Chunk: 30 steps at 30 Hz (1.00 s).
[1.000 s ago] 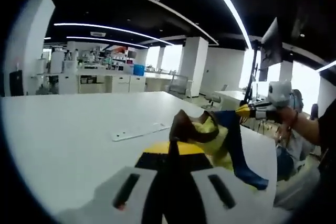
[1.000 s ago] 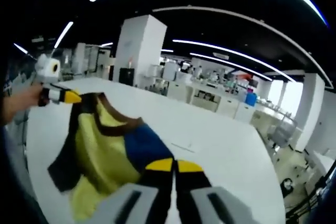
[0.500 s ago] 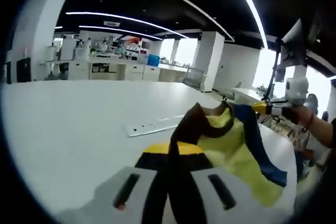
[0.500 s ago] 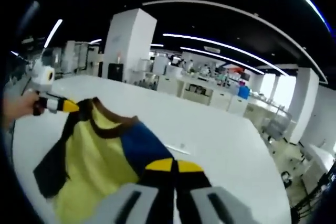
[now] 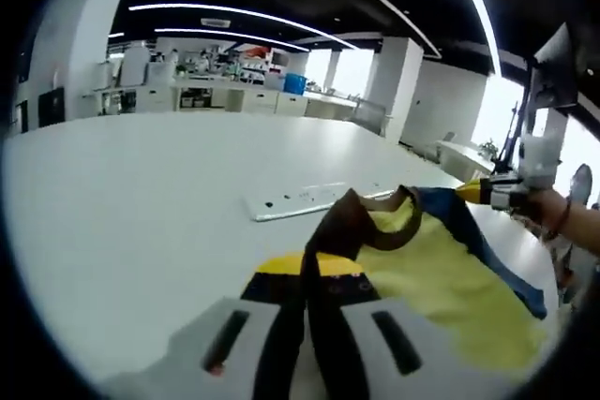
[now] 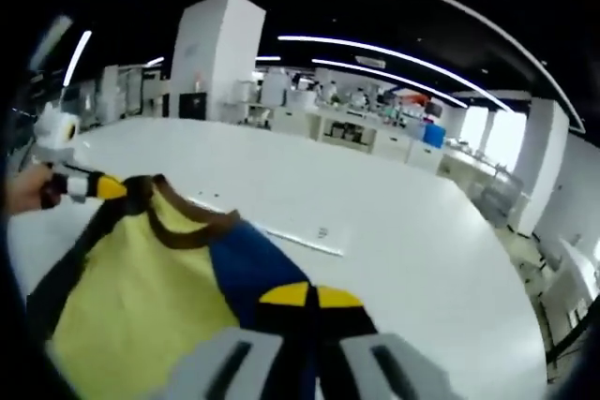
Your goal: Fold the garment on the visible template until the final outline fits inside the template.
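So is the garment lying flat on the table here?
No, the garment hangs stretched between the left gripper and right gripper, above the table.

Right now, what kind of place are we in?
Probably an open-plan lab or office: long white table, white counters loaded with equipment behind, ceiling light strips. Both grippers hold a yellow garment over the table.

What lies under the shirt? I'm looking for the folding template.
White table shows around the shirt, and a flat white strip pokes out behind its collar. Whatever sits directly under the cloth is covered, so the template cannot be confirmed.
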### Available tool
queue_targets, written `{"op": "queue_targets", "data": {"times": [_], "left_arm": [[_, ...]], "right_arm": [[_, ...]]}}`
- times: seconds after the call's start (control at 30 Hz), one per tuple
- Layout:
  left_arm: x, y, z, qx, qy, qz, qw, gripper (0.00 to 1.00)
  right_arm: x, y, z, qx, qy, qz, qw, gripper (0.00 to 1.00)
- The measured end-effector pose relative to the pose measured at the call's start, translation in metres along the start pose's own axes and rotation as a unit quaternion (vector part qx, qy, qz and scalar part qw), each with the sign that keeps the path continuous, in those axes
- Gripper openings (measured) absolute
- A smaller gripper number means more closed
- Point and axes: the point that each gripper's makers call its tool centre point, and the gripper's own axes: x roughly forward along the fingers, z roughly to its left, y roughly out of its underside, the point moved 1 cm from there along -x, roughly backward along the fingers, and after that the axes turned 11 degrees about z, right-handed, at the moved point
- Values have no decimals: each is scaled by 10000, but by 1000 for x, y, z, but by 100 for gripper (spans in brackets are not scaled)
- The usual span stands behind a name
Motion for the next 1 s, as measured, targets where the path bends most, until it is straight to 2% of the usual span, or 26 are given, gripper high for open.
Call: {"op": "queue_targets", "data": {"times": [0.03,0.1,0.17,0.2,0.23,0.37,0.43,0.53,0.6,0.67,0.77,0.87,0.9,1.0], "left_arm": [[6,3,1,-97,66,29,9999,0],[12,8,3,-71,12,118,9999,0],[17,15,15,92,-316,354,9988,0],[19,17,17,112,-367,404,9984,0],[23,16,16,124,-301,398,9987,0],[32,19,21,298,-430,526,9972,0],[31,19,20,528,-558,618,9951,2],[31,19,25,372,-590,556,9960,11],[28,19,23,335,-633,532,9960,19],[23,19,19,417,-689,526,9954,26],[14,6,20,338,-678,237,9968,42],[7,1,20,284,-748,262,9965,54],[3,2,18,498,-800,343,9950,57],[-6,-5,16,293,-706,193,9969,66]], "right_arm": [[11,7,-2,-127,70,189,9997,0],[19,10,0,-142,72,219,9996,0],[26,16,0,-48,20,316,9995,0],[30,18,0,56,-11,362,9993,0],[31,18,0,70,-16,364,9993,0],[41,23,2,68,-114,480,9988,0],[43,26,4,201,-227,544,9981,0],[40,28,5,233,-289,596,9975,0],[36,27,5,285,-296,583,9975,9],[34,25,3,300,-280,583,9975,22],[27,23,2,425,-346,600,9967,37],[21,26,2,534,-360,722,9953,46],[17,27,4,585,-428,755,9945,48],[7,27,6,633,-527,818,9932,58]]}}
